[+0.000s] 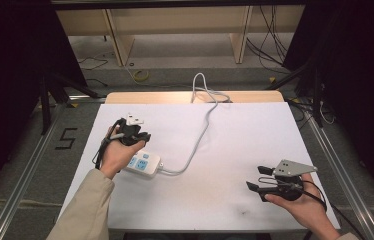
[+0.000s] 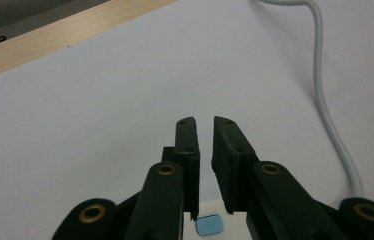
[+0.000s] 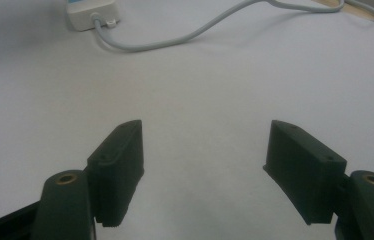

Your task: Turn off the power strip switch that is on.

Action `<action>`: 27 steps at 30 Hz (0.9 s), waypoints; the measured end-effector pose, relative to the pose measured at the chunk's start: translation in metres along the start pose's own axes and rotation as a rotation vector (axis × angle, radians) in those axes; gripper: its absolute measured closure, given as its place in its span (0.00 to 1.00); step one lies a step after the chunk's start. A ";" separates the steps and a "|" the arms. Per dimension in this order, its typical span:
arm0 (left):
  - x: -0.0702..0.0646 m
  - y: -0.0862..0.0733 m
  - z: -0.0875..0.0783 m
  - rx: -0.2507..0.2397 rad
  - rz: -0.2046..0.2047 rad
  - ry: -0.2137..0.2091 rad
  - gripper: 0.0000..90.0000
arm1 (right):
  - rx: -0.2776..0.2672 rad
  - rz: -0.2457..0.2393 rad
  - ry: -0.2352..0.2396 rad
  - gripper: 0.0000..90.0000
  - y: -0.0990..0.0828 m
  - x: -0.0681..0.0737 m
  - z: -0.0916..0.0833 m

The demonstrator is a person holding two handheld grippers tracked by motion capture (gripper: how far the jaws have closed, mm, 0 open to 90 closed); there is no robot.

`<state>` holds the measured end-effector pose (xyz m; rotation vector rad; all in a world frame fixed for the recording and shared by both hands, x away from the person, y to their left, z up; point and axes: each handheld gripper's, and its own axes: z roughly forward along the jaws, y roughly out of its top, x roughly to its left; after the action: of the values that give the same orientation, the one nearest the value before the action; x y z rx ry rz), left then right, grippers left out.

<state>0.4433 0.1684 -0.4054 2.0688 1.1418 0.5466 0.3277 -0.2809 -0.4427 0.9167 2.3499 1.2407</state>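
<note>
Left gripper: jaws nearly closed, a narrow slit between them, nothing held. In the high view it sits at the worktop's left side, over the far end of the power strip.
Left hand: wrapped around the gripper body from the near side; beige sleeve behind it.
Right gripper: jaws spread wide, bare white surface between them — nothing held. In the high view it hovers at the near right of the worktop, jaws pointing left, grey three-cornered plate on top.
Right hand: cradles the gripper from beneath, at the near right corner.
Power strip: white, blue socket faces, lying flat at the left of the worktop, just beside the left hand. A blue patch of it shows directly under the left gripper's jaws.
Cable: grey, leaves the strip's right end, curves across the middle of the worktop and runs off the far edge — well apart from the right gripper.
Worktop: white sheet over a wooden top; wood strip visible along the far edge.
</note>
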 end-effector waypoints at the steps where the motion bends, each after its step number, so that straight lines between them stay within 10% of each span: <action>1: -0.001 0.000 0.000 -0.007 -0.005 -0.008 0.87 | 0.000 0.000 0.000 0.35 0.000 0.000 0.000; 27: -0.022 -0.006 -0.008 -0.138 0.022 -0.152 0.32 | -0.003 0.001 0.002 0.35 0.000 0.000 0.000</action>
<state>0.4238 0.1548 -0.4052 1.9705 0.9677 0.4571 0.3276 -0.2807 -0.4425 0.9159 2.3486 1.2457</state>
